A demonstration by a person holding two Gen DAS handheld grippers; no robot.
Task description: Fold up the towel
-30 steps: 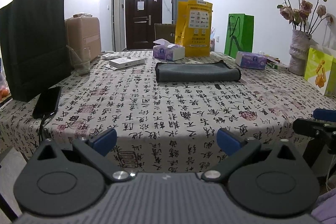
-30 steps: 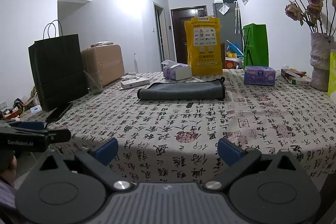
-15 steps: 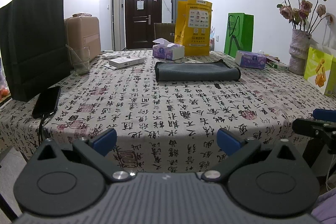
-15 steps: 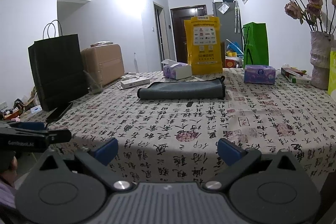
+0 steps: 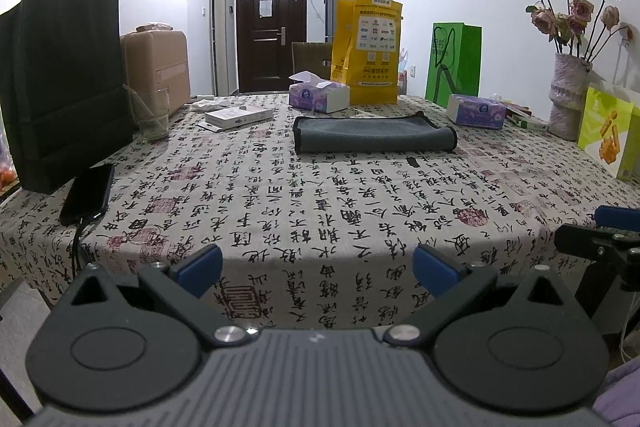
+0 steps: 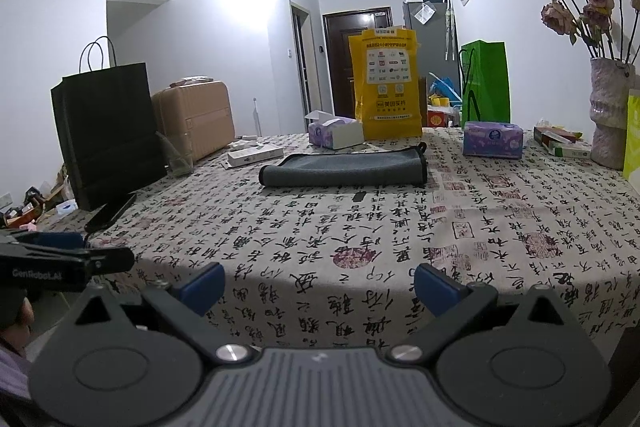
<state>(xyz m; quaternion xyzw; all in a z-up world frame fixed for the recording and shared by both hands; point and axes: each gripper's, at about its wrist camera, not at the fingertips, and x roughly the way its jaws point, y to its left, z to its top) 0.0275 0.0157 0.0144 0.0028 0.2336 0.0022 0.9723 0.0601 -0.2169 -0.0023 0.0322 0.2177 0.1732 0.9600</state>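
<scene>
A grey towel lies already doubled over on the far half of a table covered in a calligraphy-print cloth, just in front of a tissue box and a yellow paper bag. The left gripper and the right gripper hang at the near edge of the table, well apart from the towel, each with its blue-tipped fingers spread wide and holding nothing. The towel looks soft, light and limp, likely to sag and drag rather than keep its shape. The sensible hold appears to be the two corners of one short, dark-trimmed edge, pinched through all layers so they lift together.
</scene>
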